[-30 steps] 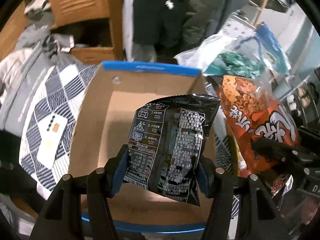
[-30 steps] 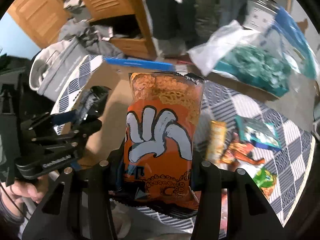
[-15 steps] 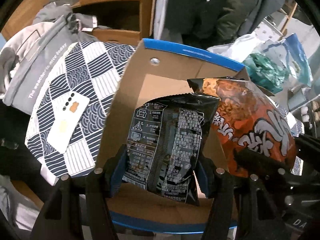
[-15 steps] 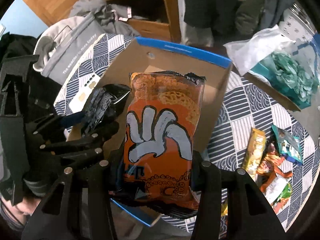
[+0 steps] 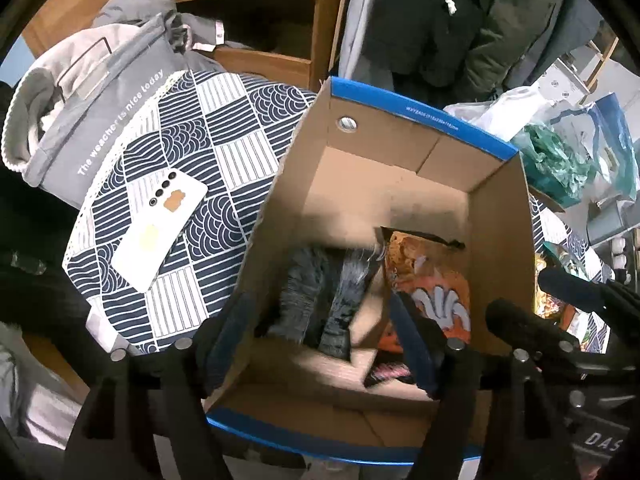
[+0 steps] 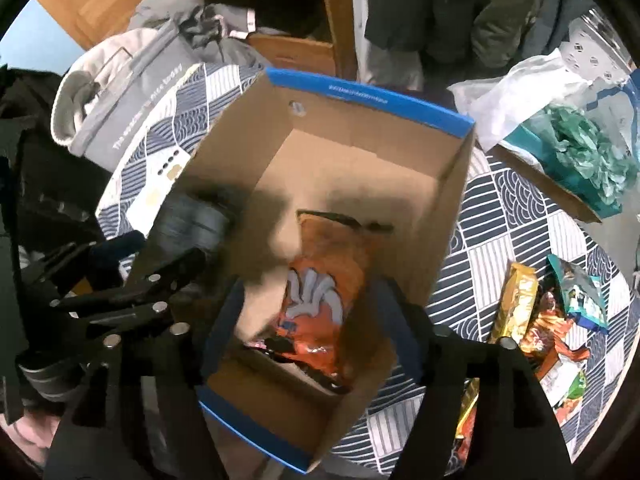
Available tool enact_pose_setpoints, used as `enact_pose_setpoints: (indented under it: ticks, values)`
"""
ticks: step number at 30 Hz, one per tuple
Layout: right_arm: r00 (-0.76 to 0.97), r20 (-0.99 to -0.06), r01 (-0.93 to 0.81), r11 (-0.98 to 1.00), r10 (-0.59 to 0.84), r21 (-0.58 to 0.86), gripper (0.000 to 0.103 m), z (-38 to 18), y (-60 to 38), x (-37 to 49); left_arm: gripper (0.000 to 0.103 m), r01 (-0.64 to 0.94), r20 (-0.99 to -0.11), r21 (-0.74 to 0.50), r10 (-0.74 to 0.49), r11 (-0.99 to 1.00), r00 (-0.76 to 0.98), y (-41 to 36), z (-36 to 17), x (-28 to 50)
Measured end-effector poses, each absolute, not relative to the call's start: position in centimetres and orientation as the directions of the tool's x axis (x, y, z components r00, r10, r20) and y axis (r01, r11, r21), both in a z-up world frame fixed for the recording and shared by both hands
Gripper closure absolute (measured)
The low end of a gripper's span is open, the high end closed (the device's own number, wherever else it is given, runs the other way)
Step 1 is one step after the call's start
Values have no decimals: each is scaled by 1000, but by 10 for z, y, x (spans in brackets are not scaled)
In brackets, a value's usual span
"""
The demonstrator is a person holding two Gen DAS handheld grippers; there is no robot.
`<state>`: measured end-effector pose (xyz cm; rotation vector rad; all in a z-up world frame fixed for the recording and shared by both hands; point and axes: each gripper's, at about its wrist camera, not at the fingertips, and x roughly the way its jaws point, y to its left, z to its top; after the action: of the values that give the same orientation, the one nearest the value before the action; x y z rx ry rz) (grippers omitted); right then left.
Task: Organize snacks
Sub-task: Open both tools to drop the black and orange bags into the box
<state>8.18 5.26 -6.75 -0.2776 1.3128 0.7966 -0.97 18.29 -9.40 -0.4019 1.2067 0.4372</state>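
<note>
A cardboard box with a blue rim (image 5: 416,116) (image 6: 368,98) stands open on the patterned tablecloth. A black snack bag (image 5: 324,296), blurred, is inside the box at its left. An orange snack bag (image 5: 428,280) (image 6: 320,304) is inside at its right. My left gripper (image 5: 320,336) is open above the box, its fingers wide apart. My right gripper (image 6: 308,320) is open above the box, with the orange bag below it. The left gripper shows at the left of the right wrist view (image 6: 132,280).
A white phone (image 5: 160,228) lies on the tablecloth left of the box. A grey bag (image 5: 92,108) sits beyond it. Several loose snack packs (image 6: 552,320) lie right of the box. A plastic bag with teal contents (image 6: 580,148) is at the far right.
Both grippers have opened over the box. The black bag and the orange bag have dropped from the fingers into the box. Both cameras now look more steeply down.
</note>
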Motion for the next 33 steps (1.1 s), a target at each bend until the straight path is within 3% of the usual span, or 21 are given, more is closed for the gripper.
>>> enact_pose_setpoints:
  ticks: [4,19,33]
  values:
    - [44,-921,-652,710,386,267,28,-60,49,83,22,-514,-945,-71,106,855,308,180,-88,-10]
    - [133,-916,-668,717,379,200,28,-37,6,83,22,-432,-936,-125,38,893,350,145,-71,3]
    - [173,-909,-580,785,379,217,27,-24,-81,99,22,-330,-928,-155,-23,931,372,92,-56,21]
